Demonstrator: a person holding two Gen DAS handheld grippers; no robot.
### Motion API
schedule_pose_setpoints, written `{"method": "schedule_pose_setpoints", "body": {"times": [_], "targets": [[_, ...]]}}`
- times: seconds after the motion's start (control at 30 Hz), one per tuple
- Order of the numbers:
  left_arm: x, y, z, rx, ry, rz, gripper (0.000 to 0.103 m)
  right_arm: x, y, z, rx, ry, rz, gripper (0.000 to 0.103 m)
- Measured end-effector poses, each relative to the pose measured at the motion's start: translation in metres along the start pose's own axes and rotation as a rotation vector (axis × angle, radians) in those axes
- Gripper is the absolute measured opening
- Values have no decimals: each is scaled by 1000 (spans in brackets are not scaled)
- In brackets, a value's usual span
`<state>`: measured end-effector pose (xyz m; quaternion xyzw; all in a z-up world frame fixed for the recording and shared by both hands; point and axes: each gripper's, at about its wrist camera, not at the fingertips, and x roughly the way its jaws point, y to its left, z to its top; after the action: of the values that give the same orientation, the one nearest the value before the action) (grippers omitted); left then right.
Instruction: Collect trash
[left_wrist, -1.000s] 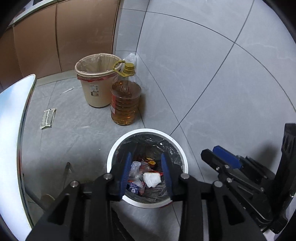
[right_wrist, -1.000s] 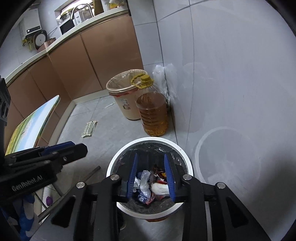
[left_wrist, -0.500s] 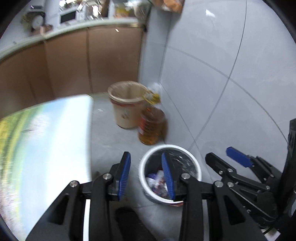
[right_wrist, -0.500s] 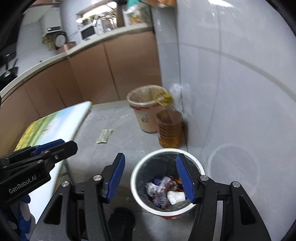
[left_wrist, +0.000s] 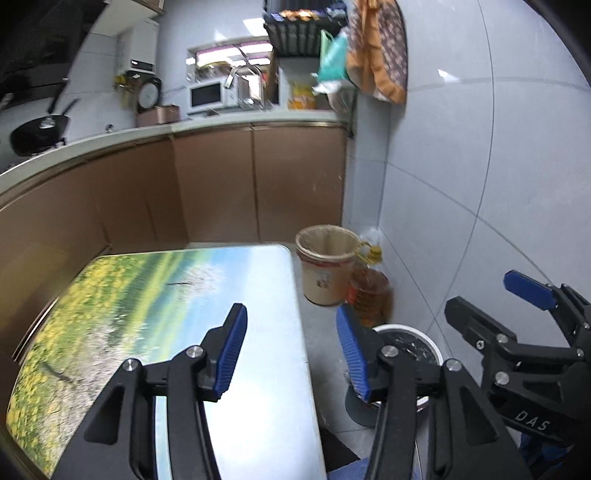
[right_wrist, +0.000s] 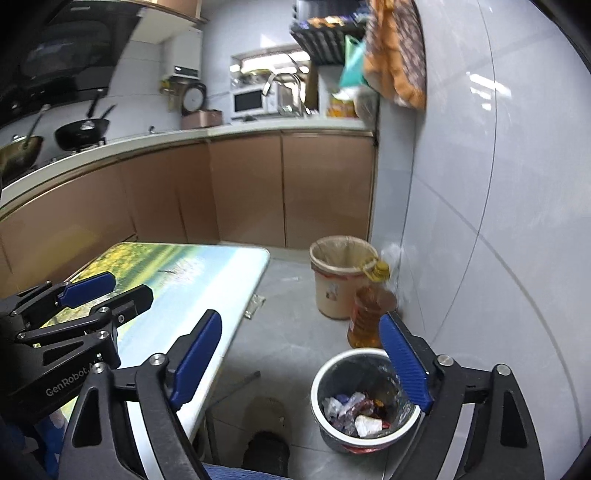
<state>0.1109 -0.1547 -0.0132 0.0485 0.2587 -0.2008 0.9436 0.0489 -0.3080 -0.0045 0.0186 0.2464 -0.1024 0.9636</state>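
Landscape-print table (left_wrist: 236, 280), oil bottle (right_wrist: 364, 317), microwave (right_wrist: 253, 102), wok (right_wrist: 82, 130)

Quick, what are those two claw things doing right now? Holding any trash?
Left gripper: open, nothing between its jaws, which have just been opening.
Right gripper: open wide, holding nothing, jaws have just been opening too.

Left gripper (left_wrist: 291, 321): angled downward; blue pads parted, nothing between them; jaws have just been opening.
Left fingers (left_wrist: 231, 347): black linkage arms spread in a V, both pads (left_wrist: 351, 350) facing inward, bare.
Right gripper (right_wrist: 301, 354): angled downward; jaws have just been opening and stand wider apart than the left pair; empty.
Right fingers (right_wrist: 404, 362): both blue pads bare, clear of contact.
Relative pose: the two tools side by side, each visible in the other's view, near but apart.
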Motion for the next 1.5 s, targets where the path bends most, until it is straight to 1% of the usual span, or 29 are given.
{"method": "schedule_pose_setpoints", "body": {"times": [0.1, 0.17, 0.27, 0.4, 0.47, 0.73, 1.2, 1.5], "targets": [[-27, 14, -2, -17, -46, 40, 56, -18, 11, 4, -22, -35, -1, 92], [-39, 19, -3, -24, -70, 61, 65, -28, 17, 6, -31, -55, -5, 95], [-56, 27, -6, -29, -101, 96, 66, -42, 24, 7, -43, -83, -17, 98], [-69, 33, -9, -29, -123, 146, 68, -54, 31, 5, -47, -102, -23, 101], [-74, 36, -11, -33, -134, 155, 70, -55, 32, 4, -51, -106, -27, 102], [-82, 42, -12, -58, -153, 171, 72, -61, 28, 0, -38, -108, -40, 103], [-89, 38, -14, -56, -180, 189, 73, -67, 16, -1, -12, -127, -70, 103], [-92, 37, -17, -61, -187, 200, 73, -74, 13, -1, -21, -148, -96, 103]]}}
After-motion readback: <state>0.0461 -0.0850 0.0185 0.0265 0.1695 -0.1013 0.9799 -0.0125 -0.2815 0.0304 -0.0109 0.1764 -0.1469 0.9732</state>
